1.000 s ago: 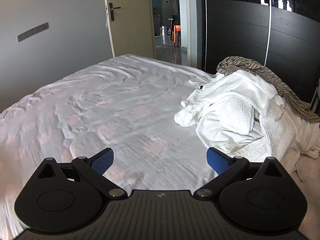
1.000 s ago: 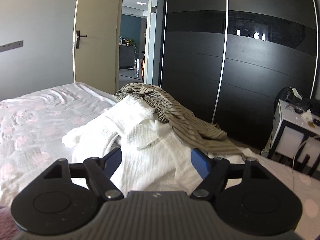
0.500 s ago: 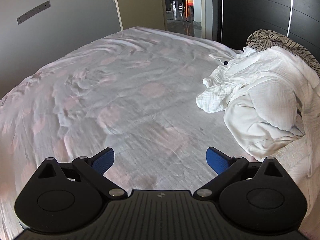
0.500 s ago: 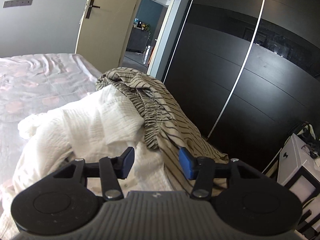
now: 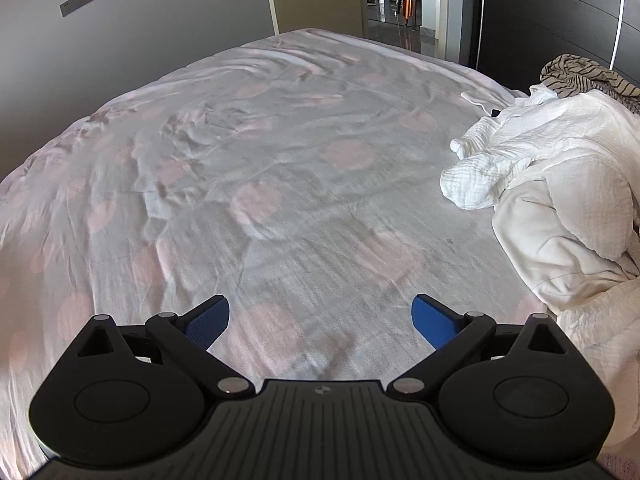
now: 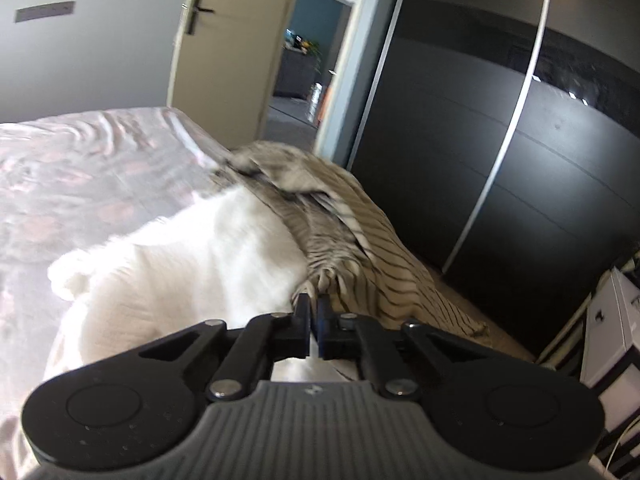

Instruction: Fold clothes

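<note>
Blue-padded left gripper (image 5: 320,322) hangs wide apart, empty, over bare bedsheet (image 5: 248,168). Right gripper (image 6: 314,312) is pinched on striped garment (image 6: 360,240) beside the crumpled white clothes (image 6: 192,276); lifting slowly should free it from the heap.

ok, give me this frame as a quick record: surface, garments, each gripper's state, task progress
surface: bed with pale pink-dotted sheet
garments: crumpled white textured garment heaped at the bed's right edge; beige black-striped garment lying partly over it
left gripper: open, above bare sheet, holding nothing
right gripper: shut, at the near edge of the striped garment; the view is blurred, so the pinch itself is unclear
progress: nothing folded yet
</note>
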A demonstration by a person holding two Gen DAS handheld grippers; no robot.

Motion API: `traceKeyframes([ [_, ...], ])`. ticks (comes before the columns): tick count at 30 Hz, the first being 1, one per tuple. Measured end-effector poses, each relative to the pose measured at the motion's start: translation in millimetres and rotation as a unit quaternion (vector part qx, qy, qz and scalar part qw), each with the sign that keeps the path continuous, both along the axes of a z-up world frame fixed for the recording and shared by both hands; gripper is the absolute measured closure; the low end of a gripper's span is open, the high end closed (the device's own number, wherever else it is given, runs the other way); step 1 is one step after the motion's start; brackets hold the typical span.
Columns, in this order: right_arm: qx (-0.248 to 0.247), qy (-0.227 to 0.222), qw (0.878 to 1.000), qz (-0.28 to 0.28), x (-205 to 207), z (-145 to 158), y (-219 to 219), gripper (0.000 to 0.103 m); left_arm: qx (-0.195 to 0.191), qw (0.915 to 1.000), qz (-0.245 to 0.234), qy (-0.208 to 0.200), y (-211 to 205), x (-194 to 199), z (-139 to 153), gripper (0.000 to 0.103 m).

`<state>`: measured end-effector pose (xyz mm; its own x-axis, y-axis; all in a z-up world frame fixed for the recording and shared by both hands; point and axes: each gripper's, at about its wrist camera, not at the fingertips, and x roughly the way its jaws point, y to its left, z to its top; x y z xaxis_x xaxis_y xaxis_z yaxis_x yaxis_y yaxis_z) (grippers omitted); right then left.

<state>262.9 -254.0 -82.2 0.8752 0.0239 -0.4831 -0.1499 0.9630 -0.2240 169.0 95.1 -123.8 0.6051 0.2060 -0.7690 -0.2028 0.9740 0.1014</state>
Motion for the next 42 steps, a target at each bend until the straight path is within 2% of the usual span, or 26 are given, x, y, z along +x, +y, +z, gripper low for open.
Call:
traceKeyframes([
  [5, 0.041, -0.009, 0.996, 0.073, -43.9, 31.6, 46.0, 0.102, 0.0, 0.9997, 0.014, -0.021, 13.5, -31.9, 21.2, 0.003],
  [8, 0.087, -0.014, 0.983, 0.163, -82.4, 51.3, 84.4, 0.103, -0.001, 0.999, 0.026, -0.037, 24.3, -53.9, 34.8, 0.003],
  [11, 0.071, -0.032, 0.971, 0.228, -123.6, 64.4, 138.7, 0.103, -0.006, 0.9975, 0.045, -0.053, 39.3, -77.1, 47.4, 0.003],
  [13, 0.068, -0.041, 0.966, 0.247, -140.4, 69.2, 164.0, 0.103, -0.004, 0.9972, 0.051, -0.055, 47.7, -89.9, 50.8, 0.003],
  [18, 0.07, -0.031, 0.973, 0.216, -150.8, 62.5, 169.5, 0.103, 0.001, 0.9963, 0.063, -0.059, 68.3, -121.4, 58.3, 0.003],
  [24, 0.031, -0.019, 0.988, 0.153, -144.3, 46.2, 134.7, 0.099, 0.003, 0.9956, 0.079, -0.051, 87.8, -144.7, 54.7, 0.003],
  [26, 0.011, -0.015, 0.992, 0.126, -137.3, 38.4, 116.7, 0.085, 0.005, 0.9951, 0.087, -0.046, 91.3, -146.9, 50.1, 0.003],
  [28, -0.012, -0.016, 0.995, 0.093, -127.0, 28.9, 96.6, 0.058, 0.004, 0.9949, 0.093, -0.04, 94.8, -148.1, 45.8, 0.003],
  [31, -0.046, -0.013, 0.998, 0.052, -110.6, 13.1, 69.1, 0.048, 0.003, 0.9949, 0.096, -0.03, 98.4, -146.1, 39.7, 0.003],
  [35, -0.092, -0.008, 0.996, 0.017, -86.2, -8.5, 43.1, 0.043, 0.001, 0.9945, 0.103, -0.017, 99.1, -136.2, 29.3, 0.003],
  [39, -0.113, -0.005, 0.994, 0.009, -63.3, -23.8, 34.1, 0.037, 0.002, 0.9944, 0.105, 0.0, 97.2, -123.6, 17.3, 0.003],
  [42, -0.126, -0.003, 0.992, 0.011, -45.6, -32.0, 38.3, 0.037, 0.004, 0.9943, 0.105, 0.013, 94.9, -115.1, 9.8, 0.003],
])
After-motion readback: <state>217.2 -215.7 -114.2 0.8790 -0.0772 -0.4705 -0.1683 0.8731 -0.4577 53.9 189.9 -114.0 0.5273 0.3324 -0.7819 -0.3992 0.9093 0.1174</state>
